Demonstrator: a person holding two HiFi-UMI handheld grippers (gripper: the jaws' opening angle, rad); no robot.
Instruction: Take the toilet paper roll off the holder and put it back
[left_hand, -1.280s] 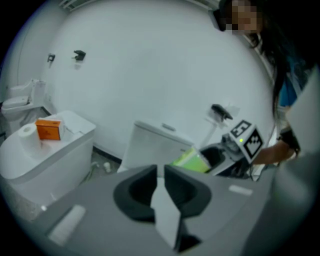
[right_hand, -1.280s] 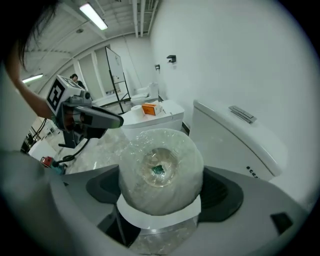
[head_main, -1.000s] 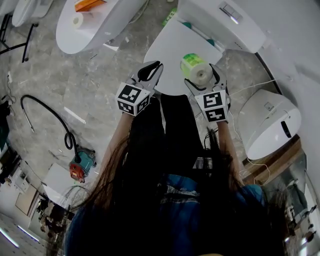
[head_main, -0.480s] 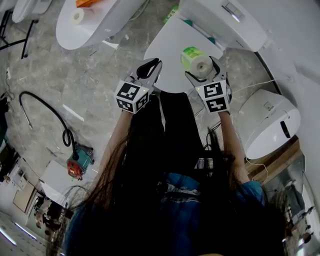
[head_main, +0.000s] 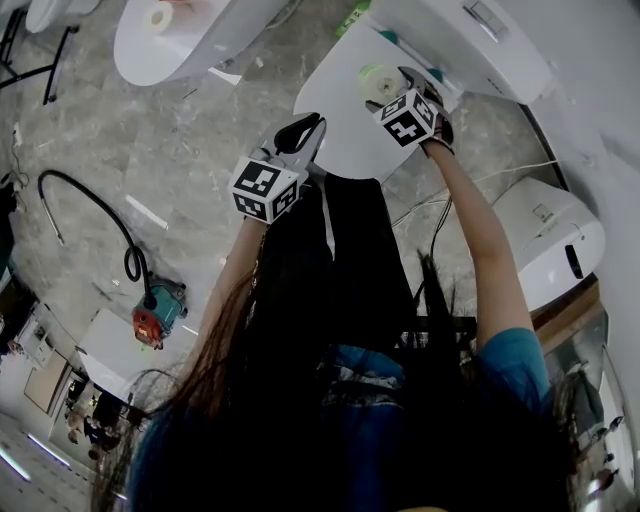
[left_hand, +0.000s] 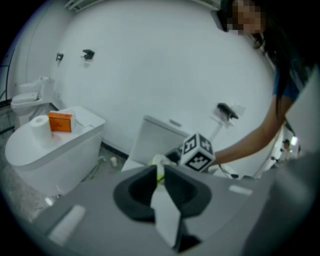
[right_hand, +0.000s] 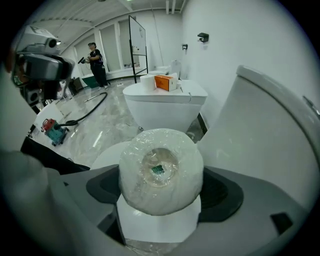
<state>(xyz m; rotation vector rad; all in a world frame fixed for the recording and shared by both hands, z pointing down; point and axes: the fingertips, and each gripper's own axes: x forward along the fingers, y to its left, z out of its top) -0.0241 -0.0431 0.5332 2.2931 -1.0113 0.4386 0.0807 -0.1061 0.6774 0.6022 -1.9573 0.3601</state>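
A plastic-wrapped toilet paper roll (right_hand: 161, 171) with green print (head_main: 378, 82) is clamped end-on in my right gripper (right_hand: 160, 207). In the head view, my right gripper (head_main: 393, 92) reaches far forward over the closed white toilet lid (head_main: 340, 120), near the tank (head_main: 470, 45). My left gripper (head_main: 298, 135) hangs shut and holds nothing, nearer to me at the lid's left edge. In the left gripper view its pads (left_hand: 165, 210) meet. Past them show the right gripper's marker cube (left_hand: 196, 152), the roll (left_hand: 158, 161) and a dark holder (left_hand: 227, 111) on the white wall.
A second toilet (head_main: 180, 35) at the far left carries a roll (right_hand: 148, 80) and an orange box (right_hand: 165, 82). A red-and-teal tool (head_main: 155, 315) with a black hose (head_main: 90, 215) lies on the marble floor. A white unit (head_main: 550, 250) stands right. A person (right_hand: 96, 62) stands far back.
My right gripper has carried the roll forward and away from me, over the toilet lid toward the tank, with the arm stretched out. The left gripper has barely moved.
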